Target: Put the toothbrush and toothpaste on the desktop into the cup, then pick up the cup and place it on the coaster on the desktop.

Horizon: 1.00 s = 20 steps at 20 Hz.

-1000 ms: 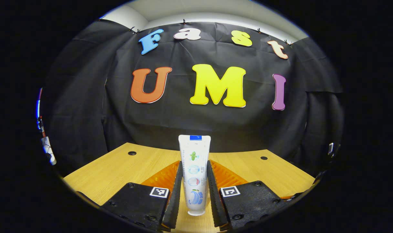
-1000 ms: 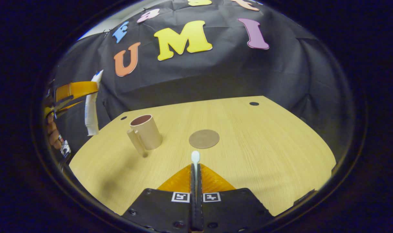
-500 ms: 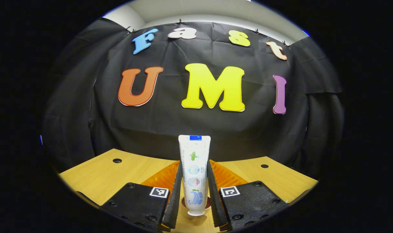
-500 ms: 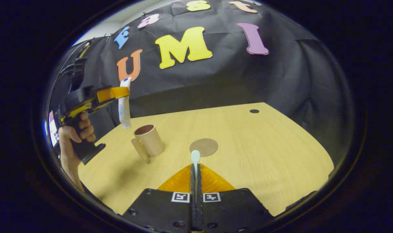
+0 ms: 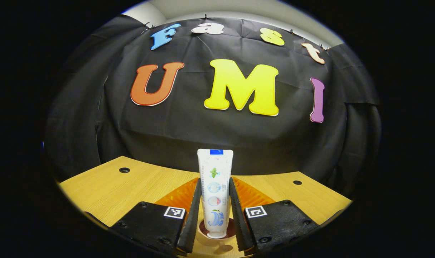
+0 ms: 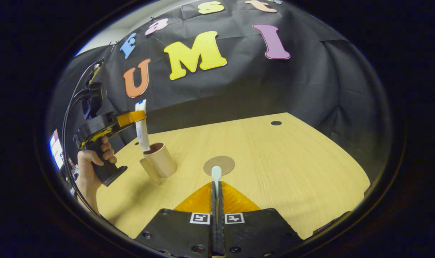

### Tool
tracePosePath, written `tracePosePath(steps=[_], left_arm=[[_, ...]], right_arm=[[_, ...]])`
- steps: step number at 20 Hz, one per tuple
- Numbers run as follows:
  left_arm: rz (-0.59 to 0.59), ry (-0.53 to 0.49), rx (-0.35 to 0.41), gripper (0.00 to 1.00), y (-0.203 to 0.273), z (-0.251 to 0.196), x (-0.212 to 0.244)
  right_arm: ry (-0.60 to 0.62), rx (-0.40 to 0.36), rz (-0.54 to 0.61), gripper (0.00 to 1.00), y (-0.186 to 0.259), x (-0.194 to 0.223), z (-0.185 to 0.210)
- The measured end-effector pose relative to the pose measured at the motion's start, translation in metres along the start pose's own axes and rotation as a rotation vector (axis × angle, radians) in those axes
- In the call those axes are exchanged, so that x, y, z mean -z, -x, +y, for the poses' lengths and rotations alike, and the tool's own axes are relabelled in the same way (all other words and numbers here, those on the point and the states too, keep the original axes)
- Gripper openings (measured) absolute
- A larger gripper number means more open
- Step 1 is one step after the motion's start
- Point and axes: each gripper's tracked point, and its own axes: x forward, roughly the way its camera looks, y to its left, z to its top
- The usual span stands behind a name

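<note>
Toothpaste [image 5: 215, 193] hangs cap-down in my left gripper [image 5: 215, 211], both fingers pressed on its middle, cap just at the mouth of the cup [image 6: 160, 161]; whether it has crossed the rim, I cannot tell. I judge the tube light and soft, so a mid-body hold suits it, though squeezing harder could dent it. My right gripper [image 6: 216, 193] is clamped on the thin toothbrush [image 6: 216, 173], which looks stiff, light and prone to pivot. I see nothing lying inside the cup. It stands on the desktop [image 6: 274, 172], apart from the bare coaster [image 6: 219, 165].
</note>
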Motion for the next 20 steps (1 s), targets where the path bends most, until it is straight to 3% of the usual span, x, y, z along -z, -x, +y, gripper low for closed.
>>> tracePosePath(steps=[7,11,12,13,14,20], left_arm=[[0.031,-0.007,-0.008,0.50,0.002,0.002,0.008],[-0.011,-0.032,0.010,0.49,0.006,-0.004,-0.006],[-0.006,-0.047,0.012,0.67,0.009,-0.004,-0.009],[-0.008,-0.057,-0.001,0.76,0.012,-0.001,-0.009],[-0.013,-0.058,-0.008,0.99,0.015,0.002,-0.011],[-0.060,-0.045,-0.040,1.00,0.042,0.020,-0.028]], right_arm=[[0.011,-0.006,-0.010,0.00,0.004,-0.002,0.004],[0.011,-0.009,-0.022,0.00,0.008,-0.006,0.008],[0.013,-0.013,-0.027,0.00,0.007,-0.007,0.010],[0.019,-0.017,-0.030,0.00,0.006,-0.009,0.012],[0.024,-0.023,-0.034,0.00,0.006,-0.010,0.016],[0.112,-0.169,-0.116,0.00,0.002,-0.046,0.068]])
